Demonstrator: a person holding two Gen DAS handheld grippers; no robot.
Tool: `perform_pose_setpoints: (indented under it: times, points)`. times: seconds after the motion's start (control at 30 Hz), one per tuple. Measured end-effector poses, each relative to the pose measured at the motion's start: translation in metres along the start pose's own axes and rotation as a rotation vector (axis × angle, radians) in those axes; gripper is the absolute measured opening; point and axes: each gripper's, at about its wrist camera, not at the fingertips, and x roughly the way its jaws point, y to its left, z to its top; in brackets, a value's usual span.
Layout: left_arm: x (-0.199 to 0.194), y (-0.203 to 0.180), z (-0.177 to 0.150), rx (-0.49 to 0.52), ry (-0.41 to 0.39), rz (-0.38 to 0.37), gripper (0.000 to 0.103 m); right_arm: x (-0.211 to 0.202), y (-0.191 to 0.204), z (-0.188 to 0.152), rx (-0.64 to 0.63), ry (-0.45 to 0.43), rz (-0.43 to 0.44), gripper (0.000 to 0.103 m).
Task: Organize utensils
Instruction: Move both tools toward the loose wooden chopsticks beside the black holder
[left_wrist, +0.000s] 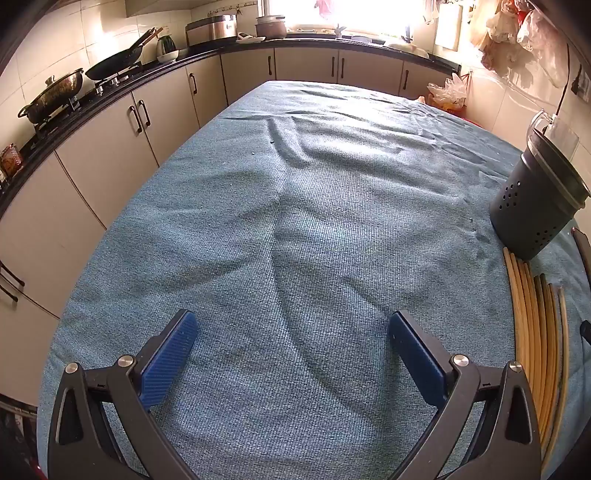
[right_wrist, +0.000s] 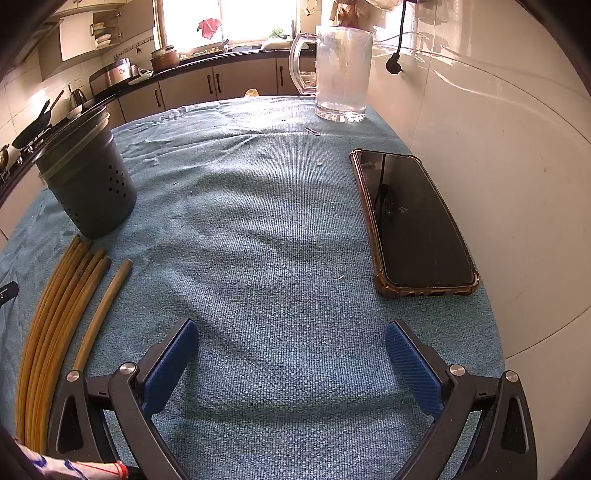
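Note:
Several wooden chopsticks (right_wrist: 55, 321) lie side by side on the blue cloth at the left of the right wrist view; they show at the right edge of the left wrist view (left_wrist: 535, 332). A dark perforated utensil holder (right_wrist: 86, 181) stands upright just beyond their tips, also seen in the left wrist view (left_wrist: 543, 195). My left gripper (left_wrist: 291, 354) is open and empty over bare cloth, left of the chopsticks. My right gripper (right_wrist: 291, 358) is open and empty, right of the chopsticks.
A phone in a brown case (right_wrist: 410, 221) lies flat near the white wall on the right. A clear glass mug (right_wrist: 340, 74) stands at the table's far end. Kitchen counters with pans (left_wrist: 110, 62) run along the left and back.

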Motion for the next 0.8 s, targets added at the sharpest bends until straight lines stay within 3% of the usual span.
perform_pose_setpoints:
  times: [0.5, 0.67, 0.8]
  points:
    - [-0.003, 0.0, -0.001, 0.008, 0.012, 0.015, 0.103, 0.001, -0.001, 0.003, -0.004, 0.034, 0.009, 0.103]
    - [-0.032, 0.001, -0.008, 0.001, -0.025, 0.017, 0.103, -0.003, -0.001, 0.002, 0.009, 0.042, -0.006, 0.101]
    - [-0.069, -0.005, -0.01, 0.019, -0.097, 0.035, 0.103, -0.016, 0.002, 0.002, 0.043, -0.019, -0.026, 0.095]
